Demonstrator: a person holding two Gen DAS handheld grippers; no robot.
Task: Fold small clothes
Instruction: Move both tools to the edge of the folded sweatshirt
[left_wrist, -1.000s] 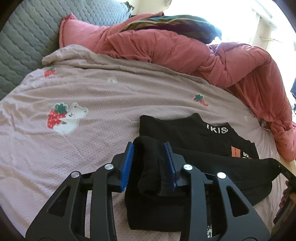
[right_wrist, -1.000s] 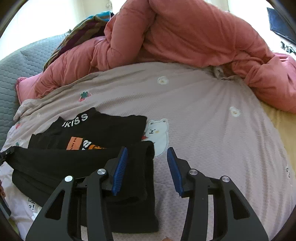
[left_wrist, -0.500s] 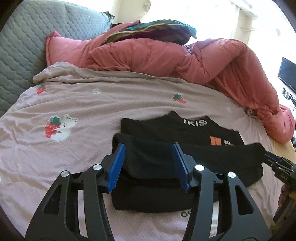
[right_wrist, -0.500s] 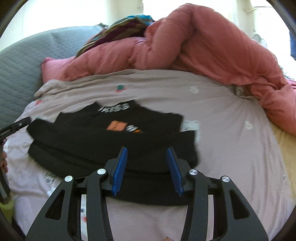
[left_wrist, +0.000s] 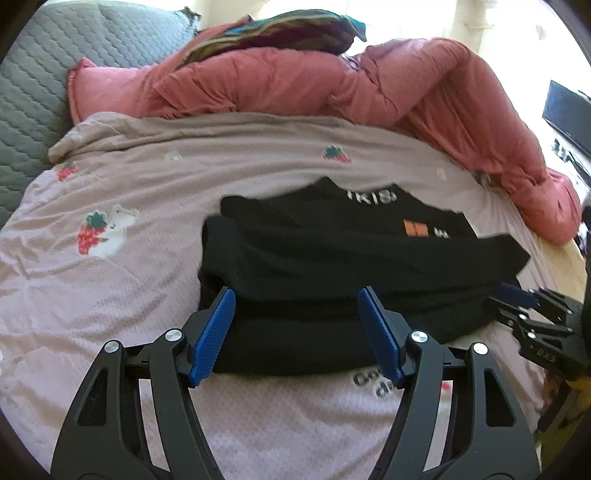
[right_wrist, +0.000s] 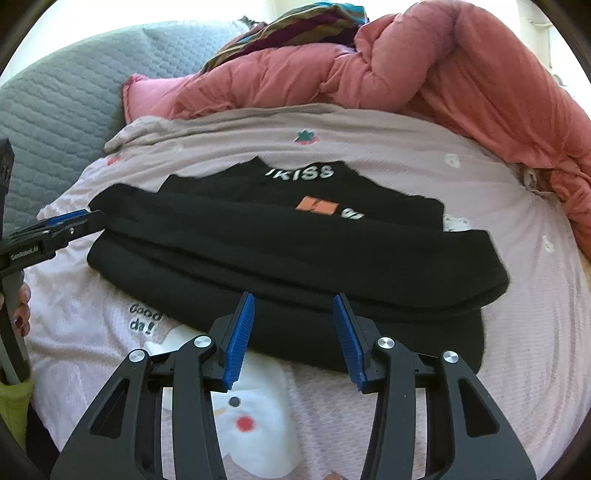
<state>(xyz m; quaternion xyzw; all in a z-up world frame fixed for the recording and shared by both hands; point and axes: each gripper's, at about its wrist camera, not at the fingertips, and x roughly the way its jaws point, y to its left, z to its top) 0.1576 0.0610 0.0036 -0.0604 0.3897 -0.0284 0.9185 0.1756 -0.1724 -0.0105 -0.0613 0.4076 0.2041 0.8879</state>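
A black garment (left_wrist: 332, 266) with white letters and an orange patch lies folded on the pink bed sheet (left_wrist: 129, 295); its near part is doubled over the rest. It also shows in the right wrist view (right_wrist: 295, 251). My left gripper (left_wrist: 295, 332) is open and empty, just short of the garment's near edge. My right gripper (right_wrist: 291, 332) is open and empty at the same edge. The right gripper also shows at the right of the left wrist view (left_wrist: 532, 314). The left gripper shows at the left of the right wrist view (right_wrist: 51, 232).
A red-pink quilt (left_wrist: 332, 85) is heaped along the far side of the bed, with a striped cloth (left_wrist: 277, 33) on top. A grey quilted headboard (left_wrist: 33, 74) stands at the left. A white garment with print (right_wrist: 255, 417) lies under the black garment's near edge.
My left gripper has let go of the black fold and opened. Both grippers have drawn back toward me, and the folded part now lies flat on the garment.
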